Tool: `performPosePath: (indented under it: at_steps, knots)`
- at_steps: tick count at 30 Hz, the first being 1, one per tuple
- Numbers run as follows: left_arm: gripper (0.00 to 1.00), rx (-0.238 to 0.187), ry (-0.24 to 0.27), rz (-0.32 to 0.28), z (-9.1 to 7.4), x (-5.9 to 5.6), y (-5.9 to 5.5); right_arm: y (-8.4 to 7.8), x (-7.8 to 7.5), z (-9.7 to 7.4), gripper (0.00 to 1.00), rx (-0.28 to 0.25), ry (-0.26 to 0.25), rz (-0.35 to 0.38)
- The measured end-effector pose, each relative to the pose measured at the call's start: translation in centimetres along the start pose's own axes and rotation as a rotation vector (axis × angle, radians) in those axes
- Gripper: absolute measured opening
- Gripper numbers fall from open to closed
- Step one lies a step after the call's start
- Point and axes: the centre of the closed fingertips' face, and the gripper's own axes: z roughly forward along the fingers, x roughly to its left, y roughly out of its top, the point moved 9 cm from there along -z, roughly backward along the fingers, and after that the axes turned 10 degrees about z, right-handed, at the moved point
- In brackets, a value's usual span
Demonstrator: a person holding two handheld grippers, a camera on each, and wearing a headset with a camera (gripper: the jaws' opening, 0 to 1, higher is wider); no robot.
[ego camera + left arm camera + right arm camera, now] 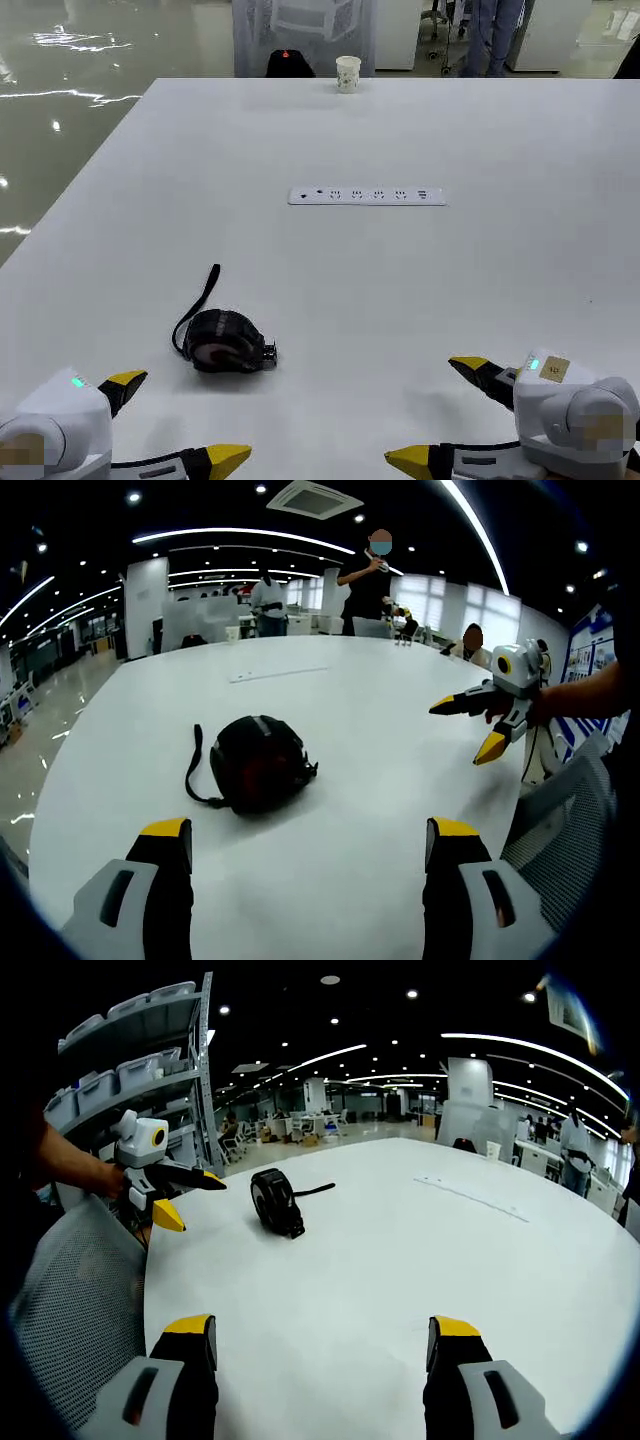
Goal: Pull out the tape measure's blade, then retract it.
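A black tape measure with a black wrist strap lies on the white table, blade wound in. It sits just ahead of my left gripper, which is open with nothing between its yellow-tipped jaws. The left gripper view has the tape measure centred beyond the open left gripper. My right gripper is open and empty at the lower right, well apart from the tape. From the right gripper the tape measure lies far off on the left, near the left gripper.
A white power strip lies across the table's middle. A paper cup stands at the far edge. People stand beyond the table in the left gripper view. A mesh chair back is beside the near edge.
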Motion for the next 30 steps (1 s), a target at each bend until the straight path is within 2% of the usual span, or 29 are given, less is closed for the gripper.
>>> performPosePath:
  at_steps: [7, 14, 22, 30]
  knots:
    - [0.99, -0.022, -0.019, 0.039, -0.2, -0.3, 0.3, 0.1, 0.3, -0.2, 0.9, -0.019, -0.003, 0.006]
    - [0.99, -0.033, -0.032, 0.032, -0.1, -0.5, 0.3, 0.0, 0.7, -0.5, 0.94, -0.03, -0.017, 0.008]
    - [0.99, -0.057, -0.03, 0.033, -0.4, -0.6, 0.9, -0.3, 0.8, -0.9, 0.99, -0.038, -0.024, 0.004]
    - [0.99, -0.064, -0.035, 0.048, -0.6, -0.7, 1.2, -0.4, 0.9, -1.4, 0.99, -0.049, -0.031, 0.02]
